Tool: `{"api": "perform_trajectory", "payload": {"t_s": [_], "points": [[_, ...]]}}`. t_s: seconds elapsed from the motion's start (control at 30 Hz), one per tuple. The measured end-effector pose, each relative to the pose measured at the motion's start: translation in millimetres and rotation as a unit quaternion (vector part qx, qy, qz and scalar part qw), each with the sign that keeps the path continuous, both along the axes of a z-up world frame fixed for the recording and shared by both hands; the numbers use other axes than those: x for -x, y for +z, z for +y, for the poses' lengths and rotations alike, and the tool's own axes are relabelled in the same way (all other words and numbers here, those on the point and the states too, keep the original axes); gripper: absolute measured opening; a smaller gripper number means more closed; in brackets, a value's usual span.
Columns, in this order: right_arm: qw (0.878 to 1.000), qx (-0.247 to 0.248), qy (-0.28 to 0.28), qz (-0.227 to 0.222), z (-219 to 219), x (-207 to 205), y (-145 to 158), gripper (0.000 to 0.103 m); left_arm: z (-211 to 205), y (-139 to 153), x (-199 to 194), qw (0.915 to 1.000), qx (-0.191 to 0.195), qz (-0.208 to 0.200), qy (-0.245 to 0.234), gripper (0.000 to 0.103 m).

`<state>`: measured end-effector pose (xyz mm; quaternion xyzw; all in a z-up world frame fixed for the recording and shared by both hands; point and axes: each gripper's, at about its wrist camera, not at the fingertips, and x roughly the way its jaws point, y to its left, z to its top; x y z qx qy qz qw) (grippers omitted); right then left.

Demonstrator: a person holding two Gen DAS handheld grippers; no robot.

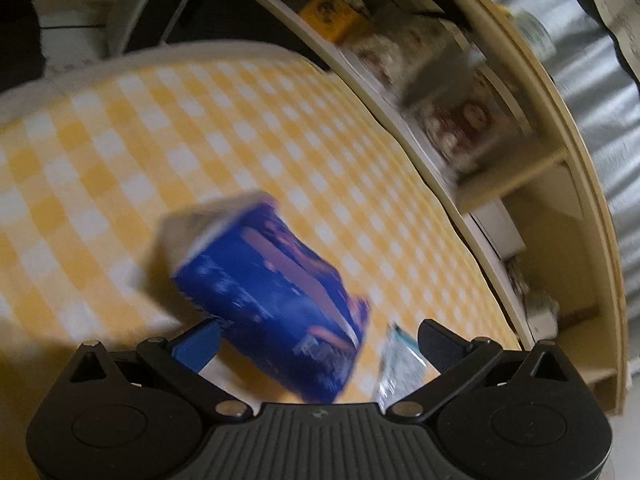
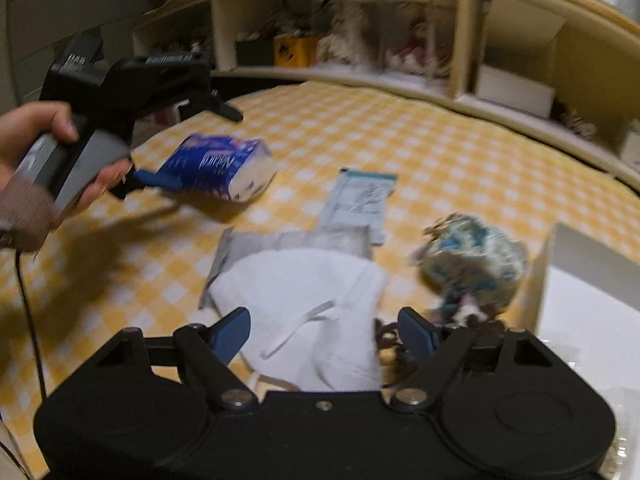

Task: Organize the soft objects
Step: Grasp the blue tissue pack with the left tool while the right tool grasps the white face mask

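Yellow checked tablecloth (image 2: 400,136), cream shelving (image 2: 460,40) behind. Blue tissue pack (image 1: 276,300) seen between spread left gripper (image 1: 316,340) jaws. Right gripper (image 2: 324,332) spread over white mask (image 2: 304,292).

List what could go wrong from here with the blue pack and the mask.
1. The blue pack sits tilted beside the open left gripper; shutting now might catch only a corner, so it may slip.
2. The right gripper is open over the white mask; it may snag only the strap.
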<state>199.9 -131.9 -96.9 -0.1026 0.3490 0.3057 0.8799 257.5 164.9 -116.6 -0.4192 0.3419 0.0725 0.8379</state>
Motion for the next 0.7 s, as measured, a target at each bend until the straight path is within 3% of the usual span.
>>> {"api": "perform_trajectory", "payload": {"t_s": [0.27,0.43,0.7], "points": [[0.999,-0.014,0.017,0.044,17.9,-13.4,-19.9,0.072,17.6,-9.4,-14.1,0.9990,0.006,0.012,0.043,0.103],[0.998,0.006,0.012,0.065,25.5,-16.9,-33.5,0.069,6.2,-20.3,-27.9,0.9982,0.001,0.031,0.052,0.103],[0.997,0.001,0.005,0.077,21.2,-18.6,-43.0,0.071,-20.9,-19.7,-50.8,0.9938,-0.101,0.037,0.030,0.101]]}}
